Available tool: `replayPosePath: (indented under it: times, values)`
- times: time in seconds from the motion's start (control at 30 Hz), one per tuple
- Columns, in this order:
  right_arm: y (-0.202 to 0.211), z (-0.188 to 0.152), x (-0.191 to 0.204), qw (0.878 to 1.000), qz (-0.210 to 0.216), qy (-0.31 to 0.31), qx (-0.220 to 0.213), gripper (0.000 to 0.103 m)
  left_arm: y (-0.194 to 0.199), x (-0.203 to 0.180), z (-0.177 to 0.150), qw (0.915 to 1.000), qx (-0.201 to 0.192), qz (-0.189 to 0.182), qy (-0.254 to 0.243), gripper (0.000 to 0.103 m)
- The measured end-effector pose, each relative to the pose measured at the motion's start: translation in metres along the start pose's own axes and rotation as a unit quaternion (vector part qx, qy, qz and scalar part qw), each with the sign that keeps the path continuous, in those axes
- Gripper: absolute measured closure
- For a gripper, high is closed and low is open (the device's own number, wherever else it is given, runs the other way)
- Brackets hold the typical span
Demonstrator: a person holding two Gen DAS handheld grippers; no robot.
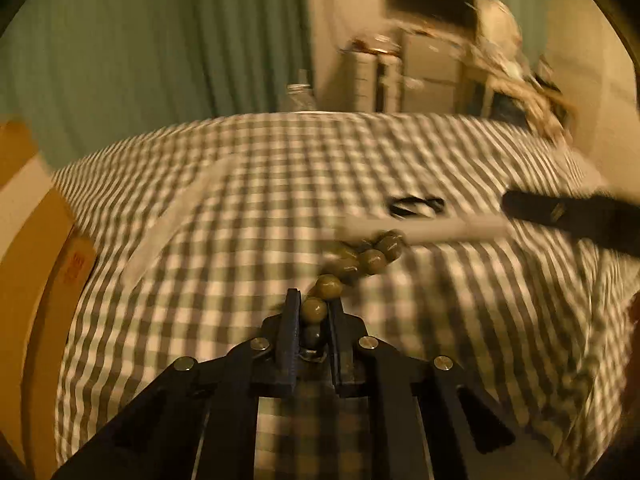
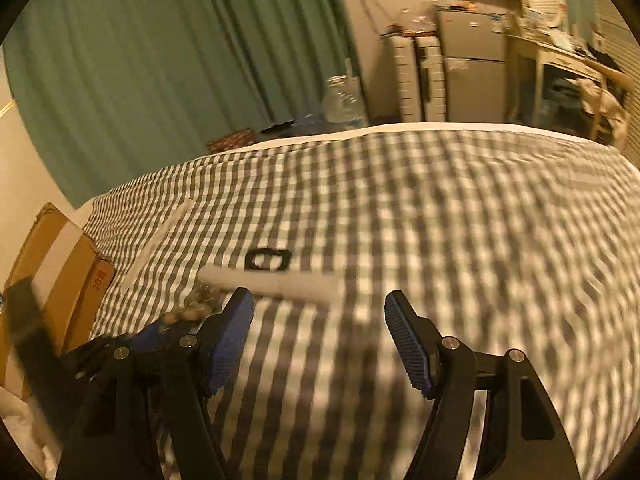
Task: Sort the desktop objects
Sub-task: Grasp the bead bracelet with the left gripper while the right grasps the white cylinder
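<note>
Green curtains hang behind the grey-and-white checked cloth (image 2: 440,208) that covers my work surface, with a brown cardboard box (image 2: 60,264) at its left edge. My left gripper (image 1: 314,308) is pinched on a string of olive-green round beads (image 1: 360,258), which trails forward onto the cloth toward a white cylindrical stick (image 1: 424,230) and a small black ring-shaped clip (image 1: 416,205). I judge the string limp and glossy, so it will swing and could slip; holding one bead between the pads suits it. My right gripper (image 2: 320,312) stands wide apart and empty, near the stick, which looks stiff and light, best taken at mid-length.
</note>
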State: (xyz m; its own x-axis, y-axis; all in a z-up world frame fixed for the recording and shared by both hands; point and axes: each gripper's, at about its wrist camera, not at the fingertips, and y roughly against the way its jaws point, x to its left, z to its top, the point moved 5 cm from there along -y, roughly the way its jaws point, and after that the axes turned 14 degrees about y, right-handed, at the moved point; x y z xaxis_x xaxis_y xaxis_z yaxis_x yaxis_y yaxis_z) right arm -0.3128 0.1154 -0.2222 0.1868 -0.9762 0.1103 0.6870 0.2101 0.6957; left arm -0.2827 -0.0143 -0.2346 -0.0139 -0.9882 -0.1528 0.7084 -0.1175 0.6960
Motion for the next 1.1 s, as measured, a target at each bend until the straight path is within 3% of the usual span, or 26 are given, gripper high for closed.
replayPosePath:
  times: [0.1,0.2,0.27,0.37,0.47,0.53,0.63,0.77,0.87,0.97,1.1]
  values:
    - [-0.036,-0.001,0.001,0.999,0.027,-0.005,0.027,0.035,-0.001,0.022,0.006,0.9991,-0.005,0.004,0.042,0.092]
    - [-0.043,-0.002,0.006,0.999,0.011,0.014,0.031,0.036,-0.001,0.025,0.004,0.9990,-0.004,0.002,0.045,0.092]
    - [-0.038,-0.006,0.012,0.999,0.006,0.023,0.042,0.059,0.000,0.027,0.001,0.9991,-0.004,0.002,0.043,0.092]
    - [-0.018,-0.016,0.015,0.999,0.004,0.010,0.044,0.069,0.002,0.029,-0.001,0.9989,-0.004,-0.003,0.046,0.092]
    - [0.004,-0.023,0.021,0.999,0.008,-0.002,0.039,0.072,0.002,0.033,0.006,0.9984,-0.004,0.004,0.057,0.092]
    - [0.022,-0.030,0.035,0.999,0.000,0.008,0.039,0.083,0.007,0.041,0.009,0.9976,0.004,0.002,0.069,0.092]
    - [0.041,-0.036,0.054,0.999,-0.006,0.015,0.042,0.085,0.024,0.054,0.017,0.9967,-0.001,-0.005,0.082,0.092]
    - [0.072,-0.043,0.071,0.999,-0.022,0.013,0.046,0.086,0.055,0.057,0.026,0.9944,0.010,-0.057,0.089,0.092]
    - [0.097,-0.039,0.077,0.998,-0.051,0.013,0.039,0.086,0.082,0.064,0.035,0.9960,0.020,-0.027,0.083,0.092]
    - [0.121,-0.036,0.083,0.997,-0.072,0.024,0.032,0.086,0.105,0.072,0.044,0.9911,0.046,-0.045,0.117,0.092]
    - [0.150,-0.031,0.095,0.994,-0.097,0.040,0.032,0.086,0.133,0.076,0.059,0.9958,0.051,-0.036,0.067,0.092]
